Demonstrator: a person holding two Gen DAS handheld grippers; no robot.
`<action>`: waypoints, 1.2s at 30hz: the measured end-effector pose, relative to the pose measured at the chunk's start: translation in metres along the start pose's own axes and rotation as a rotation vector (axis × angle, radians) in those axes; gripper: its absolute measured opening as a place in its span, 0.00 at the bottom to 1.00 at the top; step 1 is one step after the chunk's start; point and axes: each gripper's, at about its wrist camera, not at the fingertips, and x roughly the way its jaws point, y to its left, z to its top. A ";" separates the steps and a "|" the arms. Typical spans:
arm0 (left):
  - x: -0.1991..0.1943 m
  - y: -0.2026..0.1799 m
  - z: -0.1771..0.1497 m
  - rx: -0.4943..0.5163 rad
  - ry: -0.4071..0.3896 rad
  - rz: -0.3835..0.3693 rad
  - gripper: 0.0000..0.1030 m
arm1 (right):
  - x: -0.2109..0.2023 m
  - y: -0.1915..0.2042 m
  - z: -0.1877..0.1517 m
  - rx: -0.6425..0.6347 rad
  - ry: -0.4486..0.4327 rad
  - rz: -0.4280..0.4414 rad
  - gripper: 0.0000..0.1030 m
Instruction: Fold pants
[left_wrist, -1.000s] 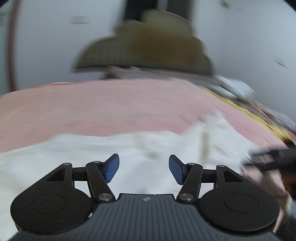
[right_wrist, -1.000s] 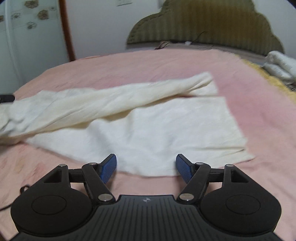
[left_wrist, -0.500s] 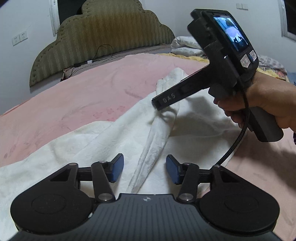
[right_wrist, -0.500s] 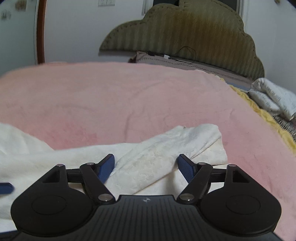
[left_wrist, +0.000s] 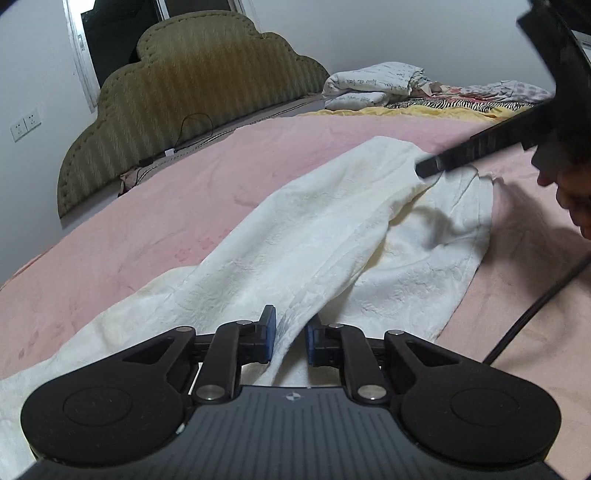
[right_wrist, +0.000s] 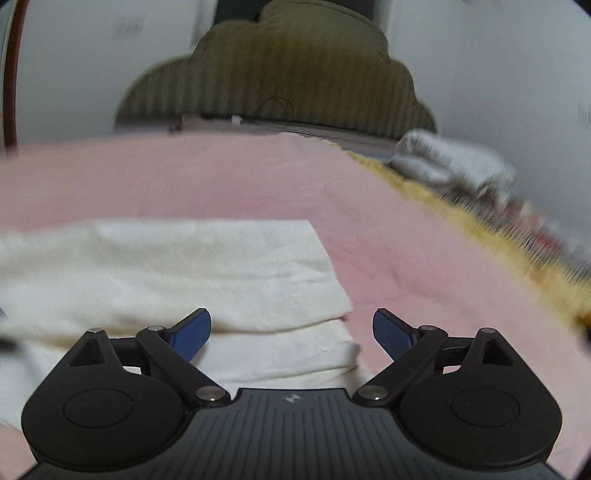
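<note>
white pants (left_wrist: 314, 236) lie on pink bed sheet (left_wrist: 155, 221), below headboard (left_wrist: 192, 81) | left gripper (left_wrist: 290, 336) fingers pinch a ridge of cloth | right gripper (right_wrist: 291, 332) fingers spread, empty | risk: thin pinch slips, fold skews

1. The pants (left_wrist: 314, 236) are cream-white with a faint embossed pattern and some yellowish shading.
2. In the left wrist view they run from the lower left of the frame to the upper right, spread on the pink bed cover (left_wrist: 166, 206).
3. One leg is raised in a rumpled ridge over the flatter leg (its hem sits at right of centre).
4. In the blurred right wrist view, the pants (right_wrist: 177, 273) lie in flat layers at centre left.
</note>
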 end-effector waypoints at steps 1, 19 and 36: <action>0.001 0.000 0.001 -0.003 -0.001 -0.001 0.17 | -0.001 -0.015 0.003 0.114 -0.005 0.077 0.92; 0.000 -0.006 0.004 0.002 -0.025 0.015 0.10 | 0.070 -0.077 0.008 0.703 0.051 0.328 0.27; -0.030 -0.026 -0.013 0.121 -0.040 -0.099 0.08 | 0.004 -0.101 -0.032 0.618 0.087 0.249 0.11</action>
